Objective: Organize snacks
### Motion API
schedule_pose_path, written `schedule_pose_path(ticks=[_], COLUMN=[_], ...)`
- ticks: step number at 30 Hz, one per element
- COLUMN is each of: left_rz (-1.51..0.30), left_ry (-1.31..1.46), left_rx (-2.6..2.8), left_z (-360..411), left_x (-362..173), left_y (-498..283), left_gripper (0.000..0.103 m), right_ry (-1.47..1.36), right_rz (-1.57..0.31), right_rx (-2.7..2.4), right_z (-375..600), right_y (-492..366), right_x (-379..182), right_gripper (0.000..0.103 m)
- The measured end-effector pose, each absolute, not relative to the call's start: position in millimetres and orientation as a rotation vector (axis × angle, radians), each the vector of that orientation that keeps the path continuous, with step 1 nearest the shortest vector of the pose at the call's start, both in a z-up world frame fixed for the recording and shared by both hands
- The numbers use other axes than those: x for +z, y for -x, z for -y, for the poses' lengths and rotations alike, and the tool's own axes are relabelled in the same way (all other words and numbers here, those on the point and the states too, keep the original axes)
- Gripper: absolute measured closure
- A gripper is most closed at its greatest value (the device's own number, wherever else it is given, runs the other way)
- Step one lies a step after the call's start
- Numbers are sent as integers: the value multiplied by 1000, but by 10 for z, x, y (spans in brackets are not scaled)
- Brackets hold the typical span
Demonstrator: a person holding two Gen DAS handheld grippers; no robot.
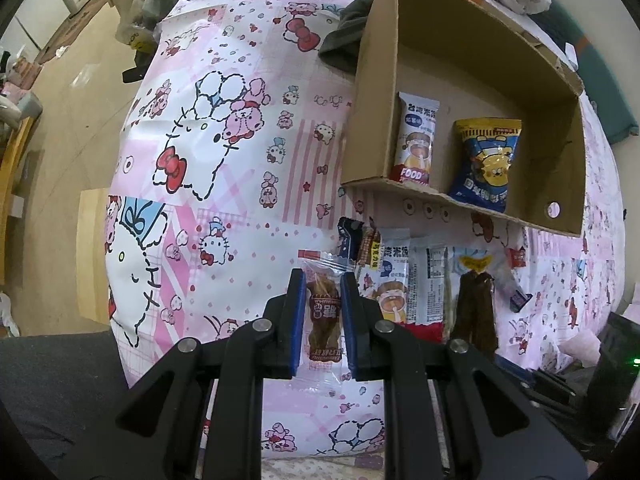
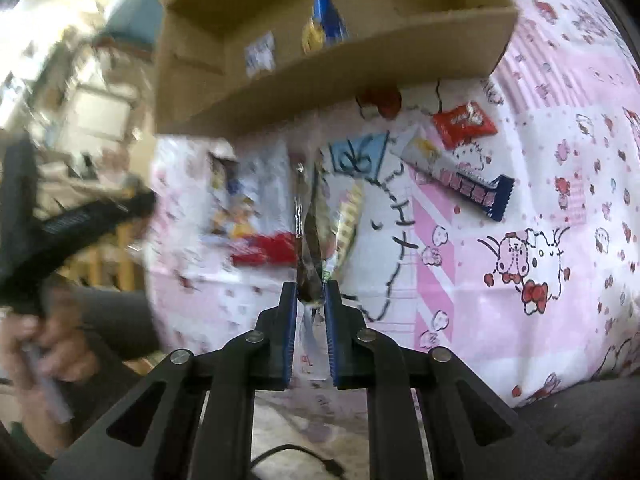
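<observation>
- Snacks are spread over a pink cartoon-print bedsheet [image 1: 224, 184], with the cardboard box [image 1: 372, 92] as the landmark; two are already inside it.
- Inside the box, one white rice-cracker stick [image 1: 416, 140] and one blue-and-yellow pouch [image 1: 486, 160] are seen lying side by side.
- Just in front of the box's near wall, a loose row of packets is seen from the left wrist view: a second white stick [image 1: 394, 280], a white packet showing its label [image 1: 434, 276], a dark brown strip [image 1: 476, 312], plus a few overlapping ones that cannot be counted cleanly.
- From the right wrist view, one red packet [image 2: 464, 124] and one long bar with a navy end [image 2: 456, 176] are spotted in front of the box, off to its side.
- A clear-wrapped brown jerky piece [image 1: 323, 316] is pinched by the left hand-held gripper [image 1: 323, 312], held off the sheet, short of the box.
- A thin dark packet [image 2: 310, 256] is clamped edge-on by the right hand-held gripper [image 2: 311, 300], its jaws nearly pressed together on the wrapper; this view is blurred.
- Handling is judged easy on weight: every packet looks light, but the film is slick and crinkly, and soft contents may crush.
- A hold across the middle of the body is judged safest; the flat sealed ends may slip.
</observation>
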State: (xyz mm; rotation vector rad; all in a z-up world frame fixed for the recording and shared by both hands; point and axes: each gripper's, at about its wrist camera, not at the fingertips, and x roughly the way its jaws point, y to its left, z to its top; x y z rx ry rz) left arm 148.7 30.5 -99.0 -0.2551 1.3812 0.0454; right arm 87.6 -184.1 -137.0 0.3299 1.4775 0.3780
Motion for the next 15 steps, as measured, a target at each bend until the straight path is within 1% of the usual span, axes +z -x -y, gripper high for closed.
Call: schedule_pose_path(ticks=[3, 4, 6, 10, 15], left_rz=[-1383, -1385, -1391, -1393, -1385], left_ry=[247, 248, 257, 268, 265], left_rx=[60, 65, 74, 73, 54], left_z=[-329, -345, -383, -389, -342], left_x=[-1018, -1029, -1048, -1053, -1024], left_y=[-1479, -1476, -1476, -1480, -1480], left_gripper=[89, 89, 89, 89, 89], right_ry=[-265, -203, -120, -6, -5], right_rz=[-1512, -1492, -1491, -1462, -1389], right_rx=[396, 389, 366, 369, 385], right_z=[1735, 1682, 1600, 1452, 1465], right_y=[-891, -881, -866, -814, -772], right_x=[-1434, -1414, -1422, -1397, -1261], right_gripper=[87, 82, 79, 79, 79])
